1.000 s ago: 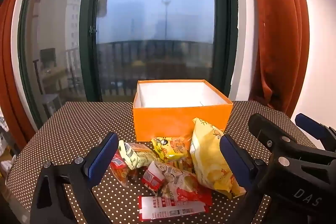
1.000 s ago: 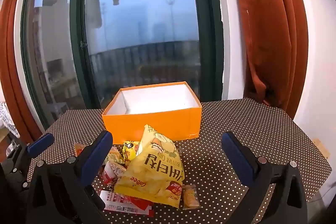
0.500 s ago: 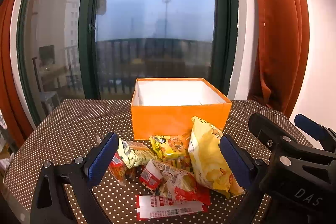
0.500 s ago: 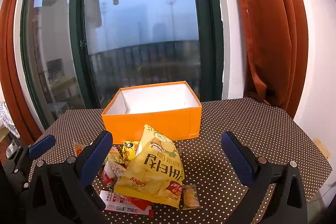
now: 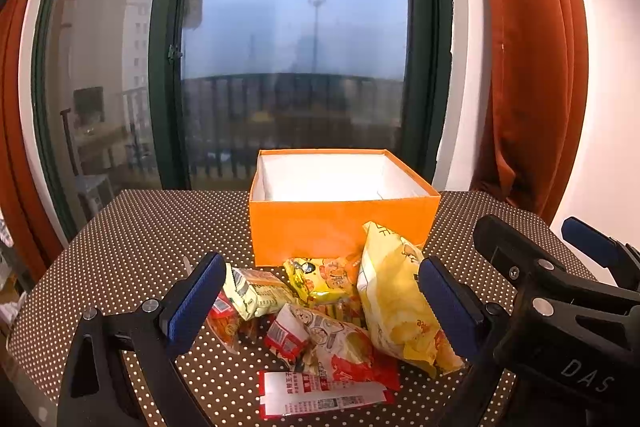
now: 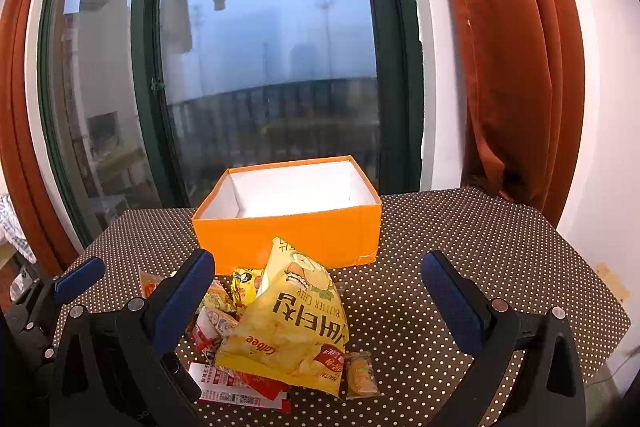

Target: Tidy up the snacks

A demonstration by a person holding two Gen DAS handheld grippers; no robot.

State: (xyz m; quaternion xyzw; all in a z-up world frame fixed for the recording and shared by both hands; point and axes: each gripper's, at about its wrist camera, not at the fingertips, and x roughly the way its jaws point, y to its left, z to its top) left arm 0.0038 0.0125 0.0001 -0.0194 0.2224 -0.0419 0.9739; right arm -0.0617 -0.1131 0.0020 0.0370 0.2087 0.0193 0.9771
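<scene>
An orange box (image 5: 344, 227) (image 6: 288, 231), open-topped with a white, bare inside, stands on the dotted table. In front of it lies a heap of snack packets: a big yellow chip bag (image 6: 288, 323) (image 5: 400, 303), a small yellow packet (image 5: 324, 277), a pale green-yellow packet (image 5: 256, 293), a red-and-white packet (image 5: 328, 343) and a flat white-and-red packet (image 5: 320, 393). A small orange packet (image 6: 360, 373) lies at the chip bag's right corner. My left gripper (image 5: 320, 301) hangs open above the heap. My right gripper (image 6: 316, 301) is open too, over the chip bag, holding nothing.
The table carries a brown cloth with white dots (image 6: 480, 247). A large green-framed window (image 5: 296, 47) stands behind the box, with rust-orange curtains (image 6: 512, 67) on the right. The right gripper's body (image 5: 560, 307) shows at the right of the left wrist view.
Both views have shifted only slightly; the left gripper has eased a little nearer the heap. Nothing was picked up or let go.
</scene>
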